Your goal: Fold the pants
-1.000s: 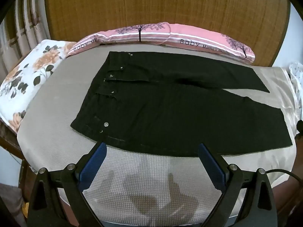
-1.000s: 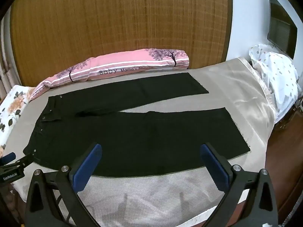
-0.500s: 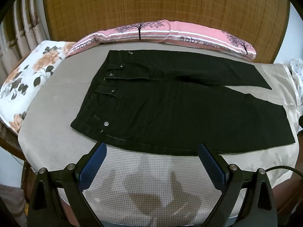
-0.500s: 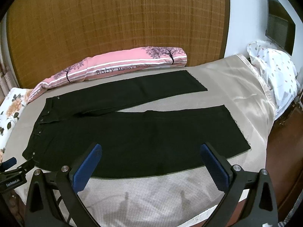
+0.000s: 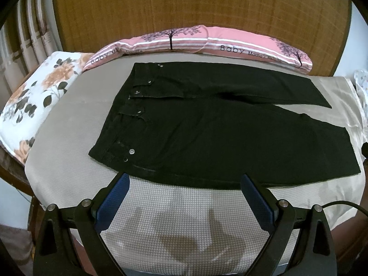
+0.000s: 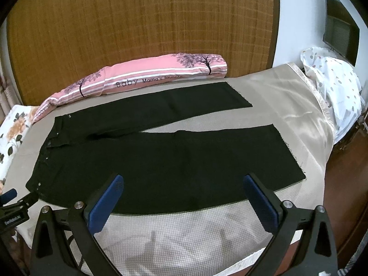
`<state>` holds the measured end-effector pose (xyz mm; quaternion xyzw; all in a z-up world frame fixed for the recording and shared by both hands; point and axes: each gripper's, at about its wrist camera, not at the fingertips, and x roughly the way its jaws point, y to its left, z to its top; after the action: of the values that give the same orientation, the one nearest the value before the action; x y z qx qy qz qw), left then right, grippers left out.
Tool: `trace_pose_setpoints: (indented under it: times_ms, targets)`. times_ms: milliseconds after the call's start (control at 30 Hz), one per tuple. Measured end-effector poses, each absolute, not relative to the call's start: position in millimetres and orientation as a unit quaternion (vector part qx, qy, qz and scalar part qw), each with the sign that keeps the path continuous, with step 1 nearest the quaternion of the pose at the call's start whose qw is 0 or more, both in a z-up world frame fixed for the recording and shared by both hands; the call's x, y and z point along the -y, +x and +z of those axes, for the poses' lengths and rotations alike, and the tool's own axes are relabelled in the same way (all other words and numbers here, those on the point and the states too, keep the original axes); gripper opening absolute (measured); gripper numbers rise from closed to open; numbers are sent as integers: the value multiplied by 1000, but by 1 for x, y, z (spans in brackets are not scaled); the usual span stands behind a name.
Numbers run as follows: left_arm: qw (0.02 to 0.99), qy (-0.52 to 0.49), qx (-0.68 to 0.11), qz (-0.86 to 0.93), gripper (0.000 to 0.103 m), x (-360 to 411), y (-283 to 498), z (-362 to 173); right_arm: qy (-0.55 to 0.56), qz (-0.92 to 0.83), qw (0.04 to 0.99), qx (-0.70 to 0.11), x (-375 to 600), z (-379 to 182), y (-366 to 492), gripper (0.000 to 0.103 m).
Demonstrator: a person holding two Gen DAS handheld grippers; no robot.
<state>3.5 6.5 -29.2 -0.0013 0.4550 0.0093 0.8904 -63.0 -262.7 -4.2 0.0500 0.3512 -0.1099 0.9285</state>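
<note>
Black pants (image 5: 207, 135) (image 6: 161, 158) lie flat on the bed, waistband to the left, both legs spread apart toward the right. My left gripper (image 5: 184, 184) is open just in front of the near edge, by the waist end. My right gripper (image 6: 182, 188) is open over the near leg's front edge, nothing between its blue pads (image 6: 105, 204). The left gripper's tip (image 6: 13, 201) shows at the right wrist view's left edge.
A long pink bolster (image 5: 202, 42) (image 6: 138, 80) lies along the wooden headboard. A floral pillow (image 5: 34, 103) sits at the left, a white spotted pillow (image 6: 333, 92) at the right. The beige bed cover (image 5: 161, 207) hangs over the near edge.
Both views shifted slightly: the pants sit a little lower and closer in the frames. Both grippers stay open; the pants have not moved on the bed.
</note>
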Motion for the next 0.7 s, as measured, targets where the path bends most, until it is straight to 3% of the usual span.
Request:
trace_pose_setpoints:
  times_ms: [700]
  targets:
    - [892,5,-452,12,97,-8,0,-28,48,-95,926,-362,254,-12,-57,103]
